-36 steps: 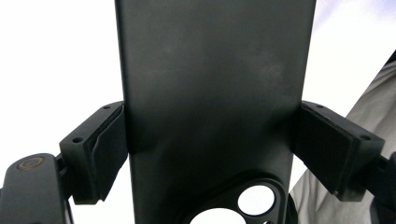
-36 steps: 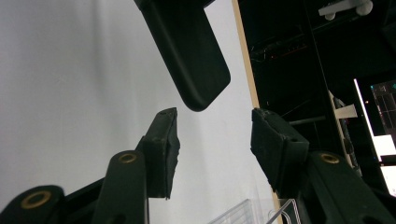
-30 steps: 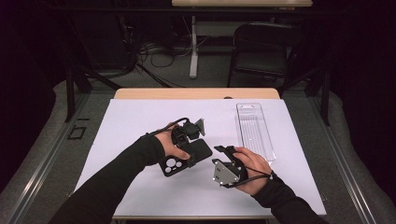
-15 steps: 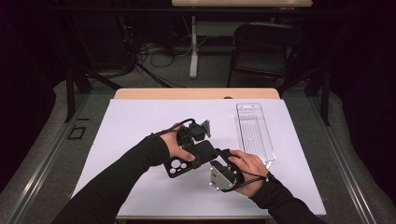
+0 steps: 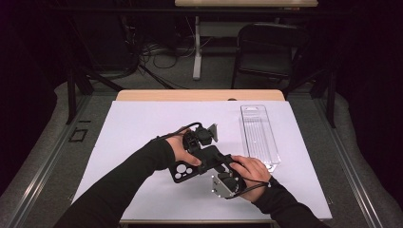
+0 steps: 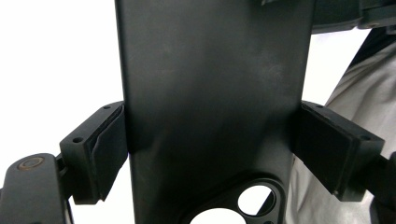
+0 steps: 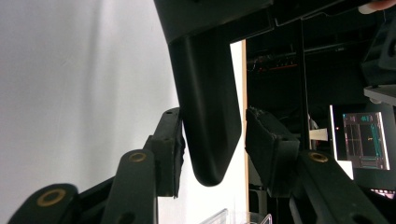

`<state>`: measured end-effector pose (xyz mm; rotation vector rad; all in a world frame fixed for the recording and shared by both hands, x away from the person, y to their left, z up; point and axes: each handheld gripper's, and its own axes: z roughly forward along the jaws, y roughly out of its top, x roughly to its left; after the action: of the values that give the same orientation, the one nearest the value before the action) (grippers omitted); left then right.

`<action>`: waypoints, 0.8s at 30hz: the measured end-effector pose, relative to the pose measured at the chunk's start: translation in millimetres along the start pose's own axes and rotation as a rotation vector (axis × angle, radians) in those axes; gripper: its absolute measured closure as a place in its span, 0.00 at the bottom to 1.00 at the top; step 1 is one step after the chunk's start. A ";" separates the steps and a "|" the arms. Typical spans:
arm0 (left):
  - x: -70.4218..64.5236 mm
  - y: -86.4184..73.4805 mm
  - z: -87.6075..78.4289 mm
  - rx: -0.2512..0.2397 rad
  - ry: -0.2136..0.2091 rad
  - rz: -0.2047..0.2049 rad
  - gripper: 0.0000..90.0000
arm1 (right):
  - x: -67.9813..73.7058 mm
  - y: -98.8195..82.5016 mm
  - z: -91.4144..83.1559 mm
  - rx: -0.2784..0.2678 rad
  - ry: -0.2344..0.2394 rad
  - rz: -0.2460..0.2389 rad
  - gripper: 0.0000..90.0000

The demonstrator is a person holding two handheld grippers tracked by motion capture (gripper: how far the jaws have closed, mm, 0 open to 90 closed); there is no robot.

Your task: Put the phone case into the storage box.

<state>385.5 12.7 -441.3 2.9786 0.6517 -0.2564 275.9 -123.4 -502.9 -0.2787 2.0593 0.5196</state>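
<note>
Left tool [image 6: 208, 154] clamped on phone case [image 6: 210, 93] | right tool [image 7: 212, 149] closing, case corner between, pads apart | white tabletop [image 5: 142, 123] | dark room

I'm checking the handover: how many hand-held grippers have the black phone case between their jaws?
2. The left hand-held gripper is clamped across the phone case by its sides; the right hand-held gripper straddles the case's end, a gap visible at one pad.

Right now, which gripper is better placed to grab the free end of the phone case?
Right. The left gripper is already clamped across the black phone case, while the right gripper has just been closing around its free end, left pad touching, a gap at the right pad.
</note>
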 end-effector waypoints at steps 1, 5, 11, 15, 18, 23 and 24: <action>-0.3 0.2 -0.1 0.000 -0.004 -0.005 0.16 | 0.3 0.0 0.4 -0.001 0.000 -0.007 0.64; -2.1 1.4 -0.3 0.001 -0.015 -0.003 0.16 | 1.1 -0.1 0.5 0.008 -0.007 -0.029 0.65; -3.0 3.5 -0.4 0.002 -0.042 -0.011 0.16 | 1.9 -0.3 1.8 0.003 -0.017 -0.056 0.66; -2.8 4.5 -0.5 0.007 -0.061 -0.022 0.16 | 2.5 0.0 1.9 0.004 -0.024 -0.068 0.68; -2.7 4.7 -0.7 0.008 -0.069 -0.028 0.16 | 2.5 0.0 2.0 0.013 -0.028 -0.084 0.69; -2.9 4.8 -0.5 0.007 -0.071 -0.028 0.16 | 4.3 -0.6 2.7 0.012 -0.036 -0.095 0.72; -2.8 4.8 -0.8 0.008 -0.072 -0.029 0.16 | 4.0 -0.5 3.1 0.009 -0.039 -0.104 0.73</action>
<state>385.1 7.3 -439.8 2.9530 0.6880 -0.3676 276.5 -122.3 -507.9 -0.3652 1.9968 0.4492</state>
